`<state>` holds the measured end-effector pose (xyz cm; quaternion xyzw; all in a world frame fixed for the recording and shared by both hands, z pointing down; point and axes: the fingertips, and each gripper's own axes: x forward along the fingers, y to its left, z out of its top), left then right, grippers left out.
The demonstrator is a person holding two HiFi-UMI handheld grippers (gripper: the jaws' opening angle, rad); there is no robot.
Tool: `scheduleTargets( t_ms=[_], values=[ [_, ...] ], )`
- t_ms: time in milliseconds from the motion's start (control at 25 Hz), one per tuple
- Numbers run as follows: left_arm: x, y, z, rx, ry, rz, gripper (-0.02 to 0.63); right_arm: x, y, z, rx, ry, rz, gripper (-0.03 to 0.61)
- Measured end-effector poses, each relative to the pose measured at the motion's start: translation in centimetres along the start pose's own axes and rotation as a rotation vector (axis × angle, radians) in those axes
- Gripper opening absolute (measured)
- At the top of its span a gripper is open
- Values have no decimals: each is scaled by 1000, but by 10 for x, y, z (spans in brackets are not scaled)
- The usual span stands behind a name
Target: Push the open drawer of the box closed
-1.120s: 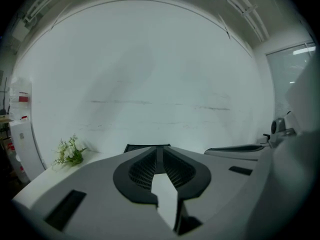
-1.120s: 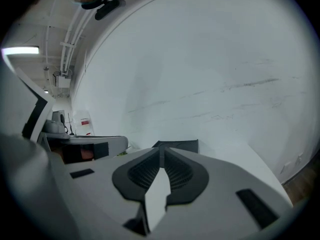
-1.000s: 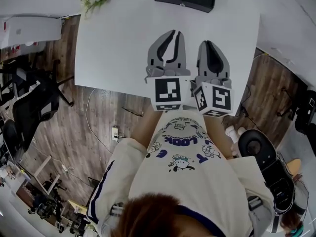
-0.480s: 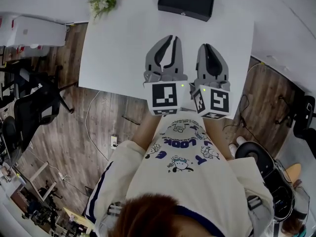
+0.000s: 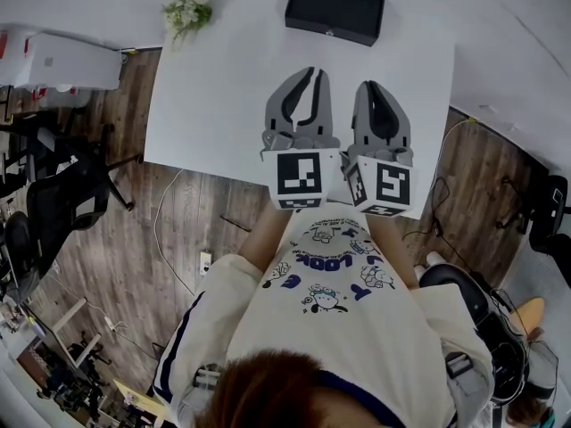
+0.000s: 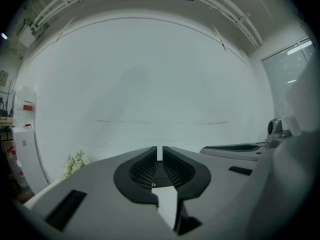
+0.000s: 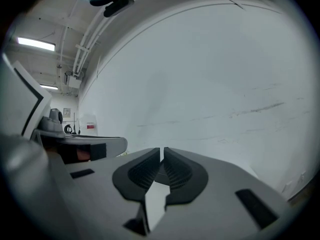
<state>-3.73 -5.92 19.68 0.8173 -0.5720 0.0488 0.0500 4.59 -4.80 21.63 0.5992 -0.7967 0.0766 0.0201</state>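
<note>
Both closed, left tool (image 5: 310,73), right tool (image 5: 376,86)

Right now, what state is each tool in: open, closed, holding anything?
Left tool: closed, nothing between its jaws.
Right tool: closed, nothing between its jaws.

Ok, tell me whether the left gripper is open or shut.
Shut. In the left gripper view, the grey two-jaw left gripper shows its jaws together, with only a thin slit between them, and holds nothing.
</note>
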Motion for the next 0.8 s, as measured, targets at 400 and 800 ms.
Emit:
scheduleTargets(
  t_ms=[400,800],
  values=[
    [9,1,5,-1,-1,-12,44,10,-2,4,4,3,-3,43],
    [22,-6,3,8,-6,-16,44,16,-14,1,1,2,-5,43]
  ],
)
